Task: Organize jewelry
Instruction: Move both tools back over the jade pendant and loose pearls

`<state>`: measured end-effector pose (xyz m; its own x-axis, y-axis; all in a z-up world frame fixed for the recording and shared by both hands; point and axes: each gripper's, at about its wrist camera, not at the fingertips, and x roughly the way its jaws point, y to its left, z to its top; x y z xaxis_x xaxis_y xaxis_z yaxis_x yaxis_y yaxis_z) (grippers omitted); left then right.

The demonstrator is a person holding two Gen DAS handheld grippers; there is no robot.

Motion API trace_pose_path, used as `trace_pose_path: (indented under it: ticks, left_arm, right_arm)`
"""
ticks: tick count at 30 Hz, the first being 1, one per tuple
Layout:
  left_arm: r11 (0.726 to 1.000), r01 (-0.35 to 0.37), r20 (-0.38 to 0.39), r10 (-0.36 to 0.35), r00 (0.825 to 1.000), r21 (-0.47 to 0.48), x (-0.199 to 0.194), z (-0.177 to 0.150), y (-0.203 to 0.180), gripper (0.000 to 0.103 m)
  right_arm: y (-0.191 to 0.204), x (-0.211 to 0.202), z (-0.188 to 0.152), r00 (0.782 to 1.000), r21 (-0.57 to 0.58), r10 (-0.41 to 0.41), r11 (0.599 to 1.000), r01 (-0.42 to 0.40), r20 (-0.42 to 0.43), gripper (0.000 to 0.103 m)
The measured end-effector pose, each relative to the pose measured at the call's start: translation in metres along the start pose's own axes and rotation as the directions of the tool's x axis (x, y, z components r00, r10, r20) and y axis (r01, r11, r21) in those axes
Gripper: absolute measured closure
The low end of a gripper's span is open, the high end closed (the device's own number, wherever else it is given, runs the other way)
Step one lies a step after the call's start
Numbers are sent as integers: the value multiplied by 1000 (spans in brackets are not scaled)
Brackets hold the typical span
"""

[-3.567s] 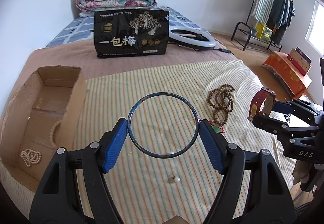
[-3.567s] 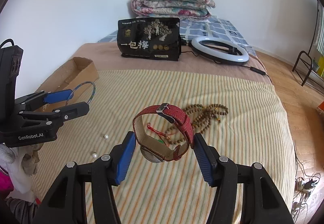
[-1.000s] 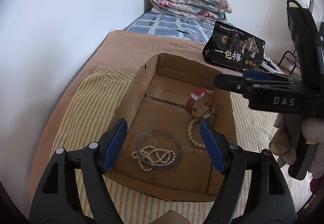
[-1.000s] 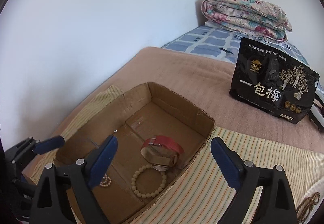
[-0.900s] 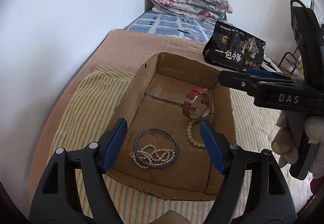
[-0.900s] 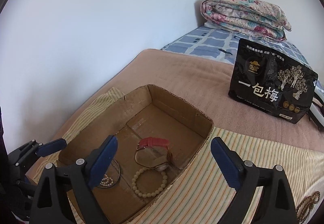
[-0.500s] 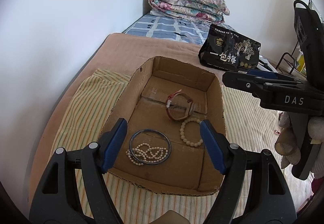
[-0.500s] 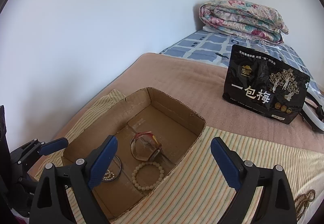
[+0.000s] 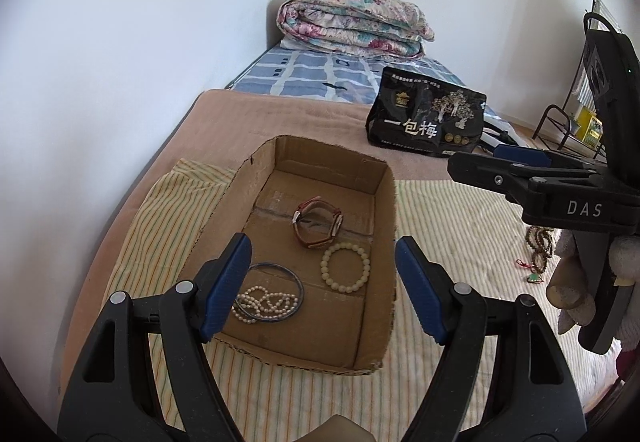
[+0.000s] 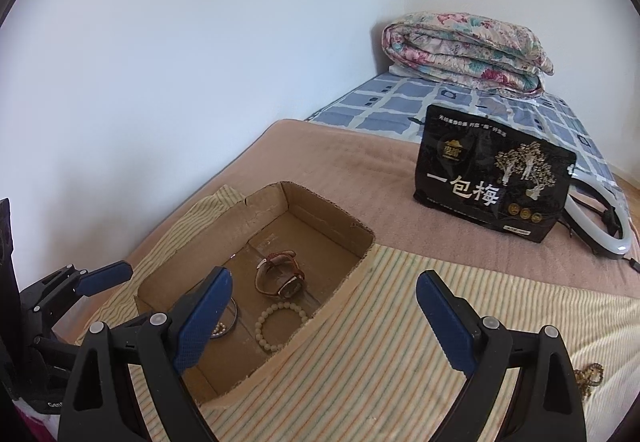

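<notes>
An open cardboard box (image 9: 384,202) (image 10: 332,226) lies on the striped cloth. Inside it are a red-strapped watch (image 9: 318,222) (image 10: 280,276), a cream bead bracelet (image 9: 345,268) (image 10: 280,326), a dark bangle (image 9: 294,278) and a pearl strand (image 9: 266,302) lying within the bangle. My left gripper (image 9: 322,282) hangs open above the box's near end, nothing between its fingers. My right gripper (image 10: 324,318) is open and empty over the box's right edge. Brown prayer beads (image 9: 540,242) (image 10: 588,370) with a red cord lie on the cloth to the right.
A black snack bag (image 9: 426,118) (image 10: 492,182) stands on the brown blanket behind the box. A ring light (image 10: 604,222) lies beside it. A folded floral quilt (image 9: 352,24) sits at the bed's far end. A wall runs along the left; a clothes rack (image 9: 560,122) stands far right.
The watch has dropped from the right gripper's side and settled on the box floor. Both grippers have drawn back and up from the box, so it looks smaller.
</notes>
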<state>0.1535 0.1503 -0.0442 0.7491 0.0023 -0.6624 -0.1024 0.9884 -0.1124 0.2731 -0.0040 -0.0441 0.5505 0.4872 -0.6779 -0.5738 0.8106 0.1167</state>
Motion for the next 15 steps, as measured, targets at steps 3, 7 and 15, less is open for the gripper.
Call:
trace_pose_path:
  ticks: [3, 7, 15]
  left_arm:
    - [1000, 10, 10, -10, 1000, 12, -7, 1, -9, 26]
    - [999, 26, 17, -27, 999, 25, -13, 1, -21, 26]
    - [996, 67, 22, -68, 997, 54, -22, -1, -48, 26]
  right_arm:
    - [-7, -13, -3, 1000, 5, -9, 1000, 9, 10, 8]
    - [-17, -33, -9, 999, 6, -25, 1000, 25, 21, 8]
    - [-50, -78, -28, 996, 43, -76, 996, 74, 46, 8]
